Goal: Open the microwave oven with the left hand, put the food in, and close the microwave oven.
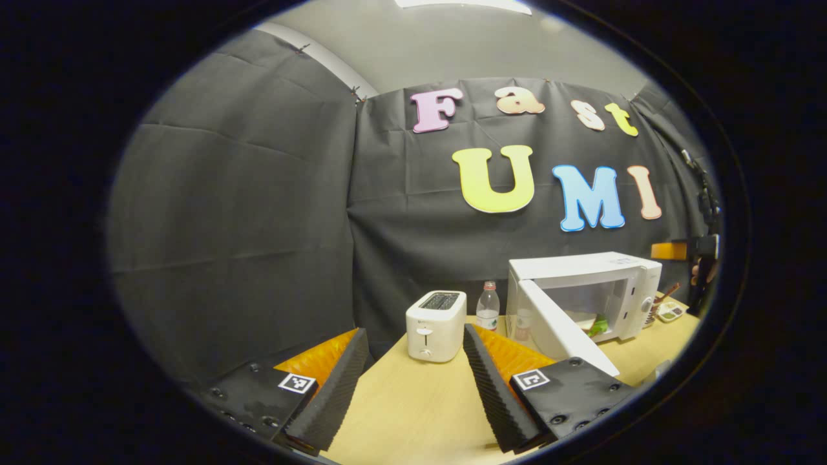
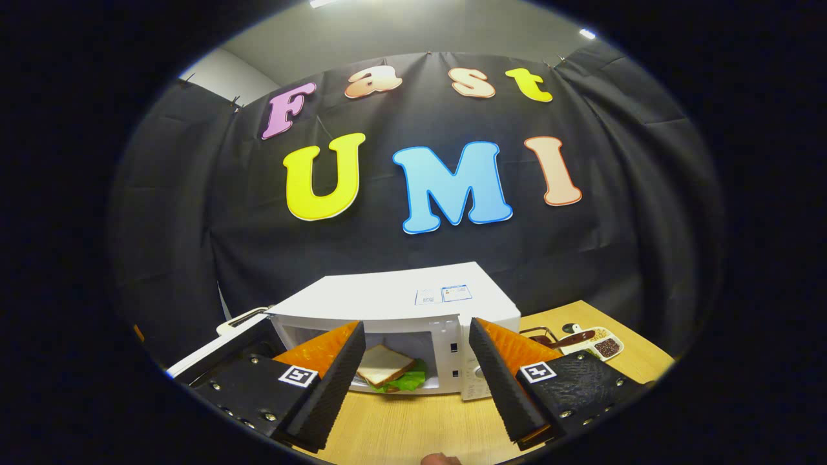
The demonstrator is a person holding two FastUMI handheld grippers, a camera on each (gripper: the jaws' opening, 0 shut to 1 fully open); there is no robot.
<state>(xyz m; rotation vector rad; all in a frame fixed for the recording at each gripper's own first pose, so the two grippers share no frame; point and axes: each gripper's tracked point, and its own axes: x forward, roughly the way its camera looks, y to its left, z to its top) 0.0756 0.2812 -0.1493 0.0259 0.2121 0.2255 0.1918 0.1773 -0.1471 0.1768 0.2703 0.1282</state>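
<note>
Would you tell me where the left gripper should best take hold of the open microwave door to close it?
Probably the door's free outer edge, nearest the left gripper, approached from its outer face: it swings toward the camera, hinged at the microwave's left side, and the sandwich is already inside.

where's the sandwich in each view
Left gripper view: sandwich at lower right, inside the open microwave, past the door.
Right gripper view: sandwich at bottom centre, in the cavity, seen between that gripper's fingers.
Shared landmark: the white microwave.

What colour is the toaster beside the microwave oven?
White; the toaster shows best in the left gripper view.
</note>
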